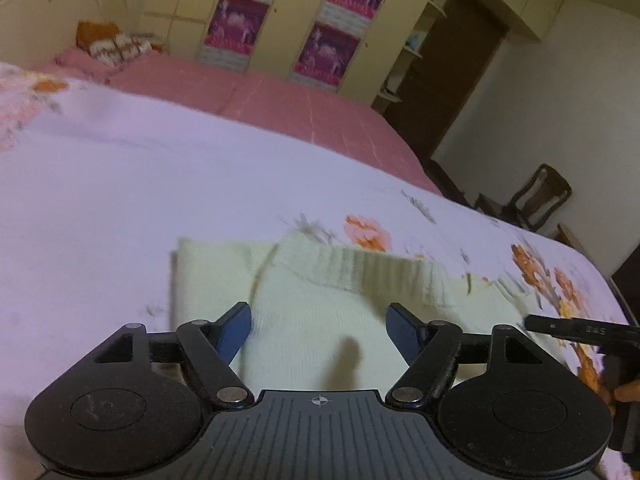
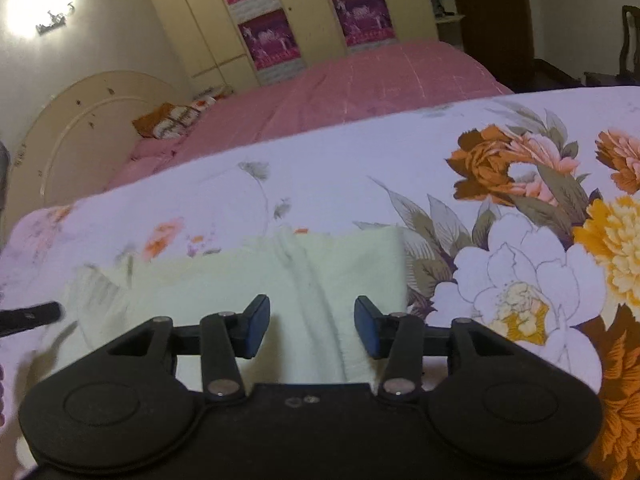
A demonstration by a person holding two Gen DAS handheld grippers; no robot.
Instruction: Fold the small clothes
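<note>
A pale yellow knitted garment [image 1: 320, 312] lies folded on the flowered bedsheet [image 1: 120, 184], its ribbed hem across the top. My left gripper [image 1: 319, 330] hovers over it, open, jaws wide apart and nothing between the blue pads [image 1: 234, 330]. In the right wrist view the same garment [image 2: 248, 280] lies flat with a lengthwise crease in the middle. My right gripper [image 2: 312, 326] stands open above that crease, its pads clear of the cloth. The tip of the other gripper shows at the edge of each view.
The flowered sheet [image 2: 500, 208] covers the near part of the bed; a pink bedspread [image 1: 256, 100] lies beyond it. Pillows [image 1: 112, 46] rest by the cream headboard [image 2: 88, 128]. A wardrobe with purple panels [image 1: 280, 28] stands behind. A wooden chair [image 1: 540, 196] is at the right.
</note>
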